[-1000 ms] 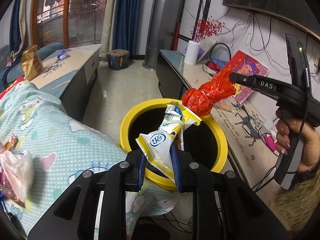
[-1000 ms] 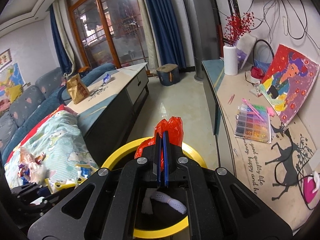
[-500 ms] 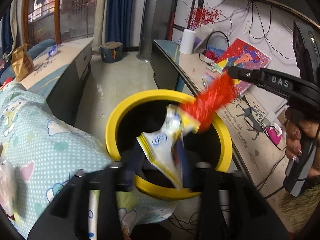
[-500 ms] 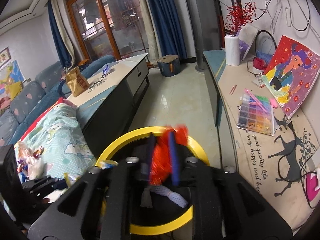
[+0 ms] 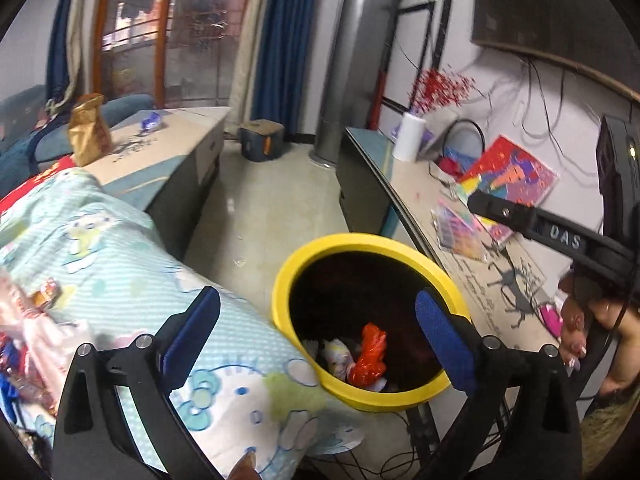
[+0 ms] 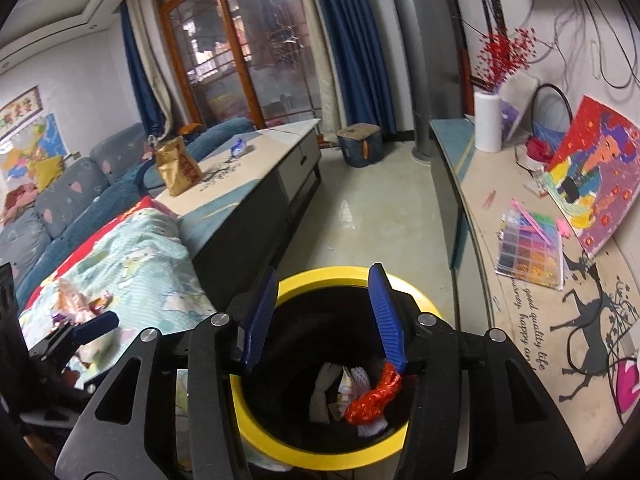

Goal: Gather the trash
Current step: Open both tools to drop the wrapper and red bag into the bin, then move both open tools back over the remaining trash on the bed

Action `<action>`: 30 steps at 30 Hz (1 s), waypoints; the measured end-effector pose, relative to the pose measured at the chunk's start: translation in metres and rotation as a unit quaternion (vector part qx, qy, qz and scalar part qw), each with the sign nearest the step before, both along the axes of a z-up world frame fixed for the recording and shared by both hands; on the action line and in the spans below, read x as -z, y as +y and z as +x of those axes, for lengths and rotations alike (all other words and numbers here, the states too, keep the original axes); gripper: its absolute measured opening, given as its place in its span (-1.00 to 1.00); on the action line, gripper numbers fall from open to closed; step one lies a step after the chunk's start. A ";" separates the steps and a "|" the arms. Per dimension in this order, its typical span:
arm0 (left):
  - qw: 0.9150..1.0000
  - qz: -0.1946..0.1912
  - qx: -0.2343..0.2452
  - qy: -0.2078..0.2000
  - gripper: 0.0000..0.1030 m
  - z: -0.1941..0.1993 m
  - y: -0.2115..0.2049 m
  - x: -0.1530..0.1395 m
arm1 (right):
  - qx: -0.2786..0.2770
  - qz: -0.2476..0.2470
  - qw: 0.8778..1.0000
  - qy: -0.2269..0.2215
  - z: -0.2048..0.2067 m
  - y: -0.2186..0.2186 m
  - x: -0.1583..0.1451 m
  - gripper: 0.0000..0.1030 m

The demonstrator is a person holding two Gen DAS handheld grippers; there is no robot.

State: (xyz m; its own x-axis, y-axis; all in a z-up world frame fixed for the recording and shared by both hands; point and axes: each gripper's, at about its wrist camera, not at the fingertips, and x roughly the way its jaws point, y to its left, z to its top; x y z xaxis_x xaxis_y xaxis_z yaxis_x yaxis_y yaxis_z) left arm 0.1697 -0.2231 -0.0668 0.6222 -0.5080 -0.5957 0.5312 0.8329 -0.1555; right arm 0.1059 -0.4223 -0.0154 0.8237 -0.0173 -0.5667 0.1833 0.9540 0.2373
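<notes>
Gold snack bag on the low table, white vase, painting against the wall.

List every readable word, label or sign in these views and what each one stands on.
"DAS": on the black bar of the right gripper.
"good quality life", partly legible: cursive beside the black deer print on the beige sideboard mat.
Gold snack bag and framed wall picture: characters too blurred to read.
</notes>
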 end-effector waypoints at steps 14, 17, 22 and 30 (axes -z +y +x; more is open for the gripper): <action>0.994 -0.024 -0.101 -0.028 0.87 -0.011 0.079 -0.026 | -0.087 -0.010 0.996 -0.026 -0.003 0.066 -0.024 -0.10; 0.991 -0.026 -0.124 -0.036 0.87 -0.015 0.099 -0.028 | -0.107 -0.006 0.994 -0.028 -0.003 0.081 -0.026 -0.10; 0.986 -0.033 -0.157 -0.037 0.87 -0.014 0.128 -0.032 | -0.144 -0.011 0.989 -0.025 -0.002 0.110 -0.026 -0.09; 0.977 -0.044 -0.205 -0.040 0.87 -0.016 0.173 -0.036 | -0.197 -0.014 0.980 -0.015 -0.003 0.150 -0.021 -0.09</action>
State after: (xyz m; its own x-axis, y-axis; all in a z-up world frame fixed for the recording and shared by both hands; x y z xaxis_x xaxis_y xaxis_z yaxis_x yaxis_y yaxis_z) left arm 0.1536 -0.0505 -0.0307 0.8273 -0.2541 -0.5011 0.1700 0.9633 -0.2078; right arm 0.1030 -0.2724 0.0059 0.7857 0.2899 -0.5465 -0.2062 0.9556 0.2106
